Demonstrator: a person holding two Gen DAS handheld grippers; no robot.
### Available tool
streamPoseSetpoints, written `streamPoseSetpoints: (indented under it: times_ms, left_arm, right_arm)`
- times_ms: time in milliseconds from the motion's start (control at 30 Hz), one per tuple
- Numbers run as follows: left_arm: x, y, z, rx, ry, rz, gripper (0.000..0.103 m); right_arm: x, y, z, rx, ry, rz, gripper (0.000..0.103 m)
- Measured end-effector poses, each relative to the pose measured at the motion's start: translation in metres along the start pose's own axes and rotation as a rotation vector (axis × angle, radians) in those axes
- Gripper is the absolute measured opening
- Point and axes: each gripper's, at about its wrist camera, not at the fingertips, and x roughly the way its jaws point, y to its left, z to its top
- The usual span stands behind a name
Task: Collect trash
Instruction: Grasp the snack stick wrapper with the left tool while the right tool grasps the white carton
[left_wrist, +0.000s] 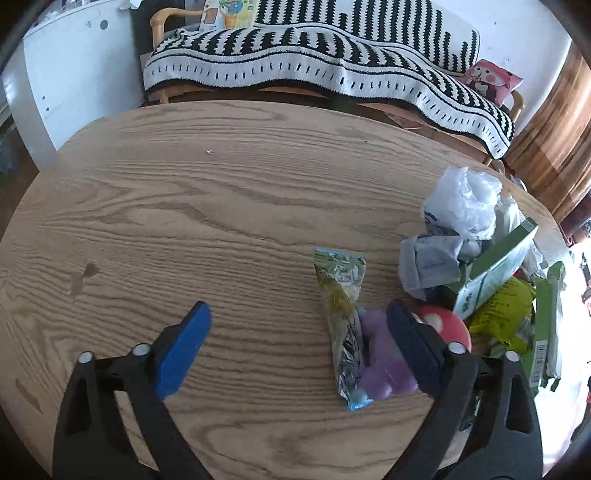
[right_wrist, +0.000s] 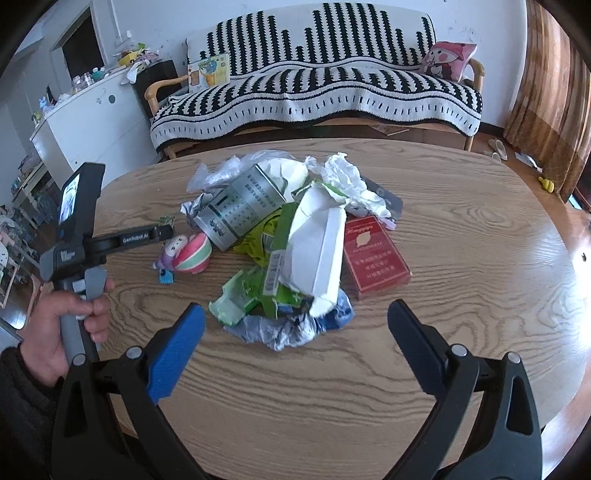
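Your left claw (left_wrist: 299, 325) hangs wide over the table (left_wrist: 221, 206), gripping nothing; one foil snack wrapper (left_wrist: 341, 314) and a purple toy (left_wrist: 384, 362) lie just inside its right finger. Your right claw (right_wrist: 295, 328) is spread wide too, with the trash pile (right_wrist: 295, 240) just ahead between its fingers. In the pile: one red box (right_wrist: 373, 254), one silver tin (right_wrist: 240, 206), one white carton (right_wrist: 317, 254). The left handle reads "GenRobot AI".
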Motion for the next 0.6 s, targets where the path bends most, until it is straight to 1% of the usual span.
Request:
streamPoseSetpoints:
  times_ms: [33, 100, 133, 167, 200, 233, 267, 333, 400, 533, 600]
  left_arm:
    - [0.002, -0.001, 0.000, 0.008, 0.002, -0.003, 0.082]
    - [0.005, -0.003, 0.000, 0.023, 0.017, -0.019, 0.069]
    - [0.007, -0.003, -0.001, 0.028, 0.022, -0.036, 0.066]
    - [0.006, -0.004, -0.002, 0.027, 0.017, -0.055, 0.058]
    - [0.006, -0.004, -0.003, 0.032, 0.017, -0.062, 0.044]
    - [0.006, -0.006, -0.004, 0.042, 0.024, -0.077, 0.036]
    - [0.006, -0.007, -0.005, 0.050, 0.033, -0.079, 0.021]
    - [0.005, -0.008, -0.008, 0.061, 0.036, -0.077, 0.017]
    - [-0.001, -0.009, -0.008, 0.069, 0.024, -0.067, 0.015]
    - [-0.029, 0.000, -0.003, 0.066, -0.053, -0.038, 0.015]
    - [-0.039, 0.004, -0.003, 0.060, -0.073, -0.042, 0.015]
  right_arm:
    - [0.002, -0.001, 0.002, 0.003, 0.003, 0.001, 0.096]
    - [0.009, -0.001, 0.010, 0.010, 0.008, -0.002, 0.095]
    - [0.014, -0.002, 0.014, 0.019, 0.013, -0.004, 0.095]
    - [0.017, -0.003, 0.017, 0.026, 0.020, -0.001, 0.094]
    - [0.021, -0.004, 0.021, 0.037, 0.029, 0.006, 0.093]
    - [0.025, -0.005, 0.025, 0.044, 0.035, 0.008, 0.092]
    - [0.029, -0.007, 0.028, 0.056, 0.042, 0.009, 0.091]
    - [0.036, -0.011, 0.033, 0.079, 0.053, 0.010, 0.090]
    - [0.046, -0.016, 0.040, 0.106, 0.071, 0.012, 0.089]
    - [0.062, -0.017, 0.049, 0.116, 0.096, -0.009, 0.089]
    - [0.075, -0.019, 0.054, 0.128, 0.116, -0.017, 0.088]
